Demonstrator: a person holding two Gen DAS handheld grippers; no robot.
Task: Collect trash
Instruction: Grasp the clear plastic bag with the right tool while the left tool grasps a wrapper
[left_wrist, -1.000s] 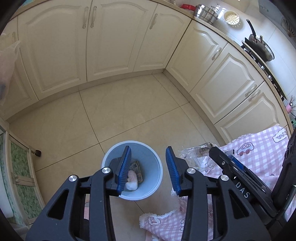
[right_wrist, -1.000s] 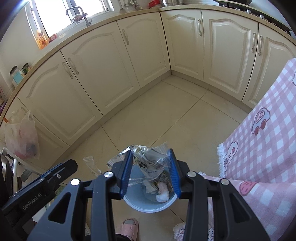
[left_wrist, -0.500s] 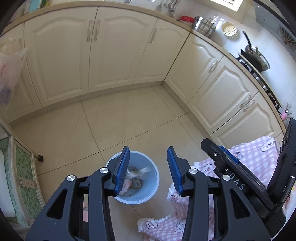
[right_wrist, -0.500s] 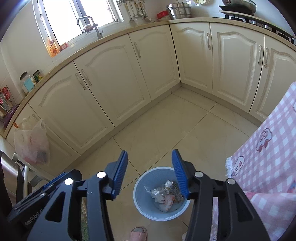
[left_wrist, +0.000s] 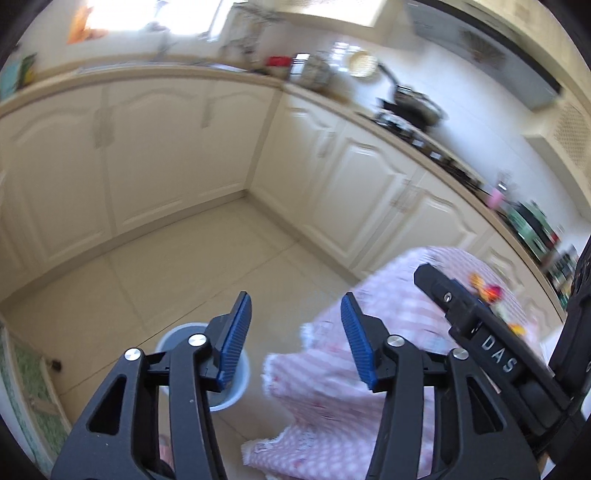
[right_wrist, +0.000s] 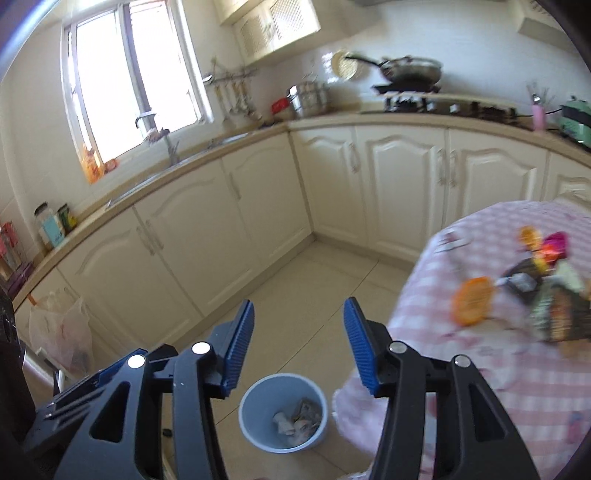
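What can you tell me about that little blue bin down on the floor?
The bin is a small round pail, pale blue, and looks like plastic with smooth walls tapering slightly toward the base. It stands upright and open-topped on the cream tiled floor, next to the hanging edge of the pink checked tablecloth; whether they touch is unclear. Crumpled wrappers and scraps lie at its bottom, well below the rim. Neither gripper touches it. In the left wrist view a finger hides most of it.

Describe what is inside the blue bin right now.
The blue bin holds crumpled wrappers and scraps at its bottom; anything beneath that pile is covered.
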